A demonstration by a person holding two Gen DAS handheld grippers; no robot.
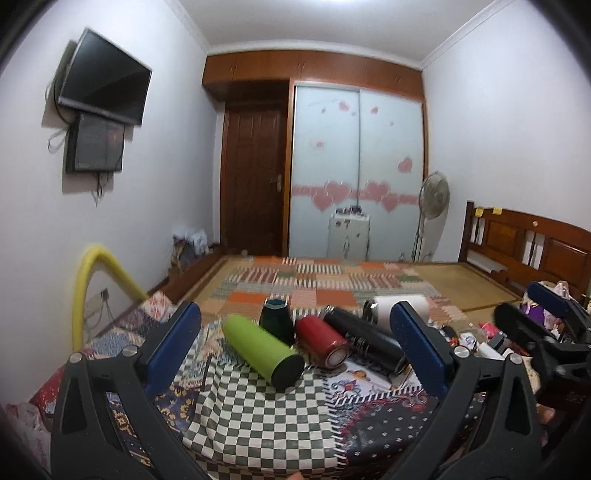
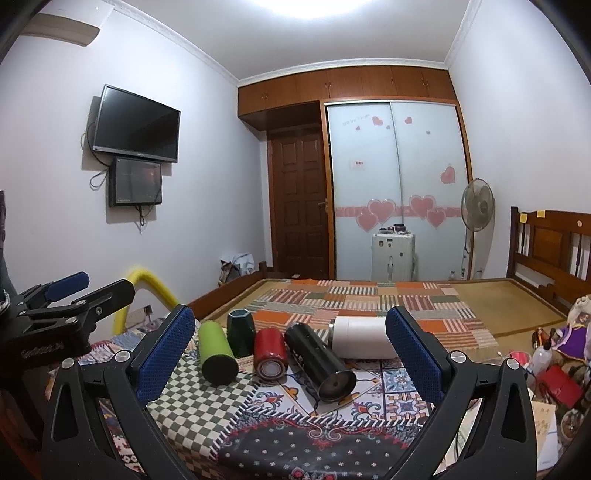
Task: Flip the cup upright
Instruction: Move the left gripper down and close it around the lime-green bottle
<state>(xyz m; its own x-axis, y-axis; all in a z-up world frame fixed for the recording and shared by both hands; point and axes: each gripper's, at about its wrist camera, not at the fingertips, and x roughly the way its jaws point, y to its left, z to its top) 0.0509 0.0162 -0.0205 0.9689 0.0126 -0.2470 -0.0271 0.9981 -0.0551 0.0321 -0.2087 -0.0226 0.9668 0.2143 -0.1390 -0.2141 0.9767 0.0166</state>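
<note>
I see a bright ceiling light (image 2: 314, 5) blown out at the top of both views, lighting the room evenly. The TV (image 2: 136, 123) throws a soft shadow on the wall. The left view is smeared with motion blur; the right is sharper. Fisheye bending curves the walls, and the corners go black.

I see matt green cup (image 2: 217, 350), glossy red cup (image 2: 270, 352), glossy black cup (image 2: 319, 360), patterned cloth (image 2: 288, 435), and dimpled blue rubbery pads (image 2: 164, 356) on my jaws.
</note>
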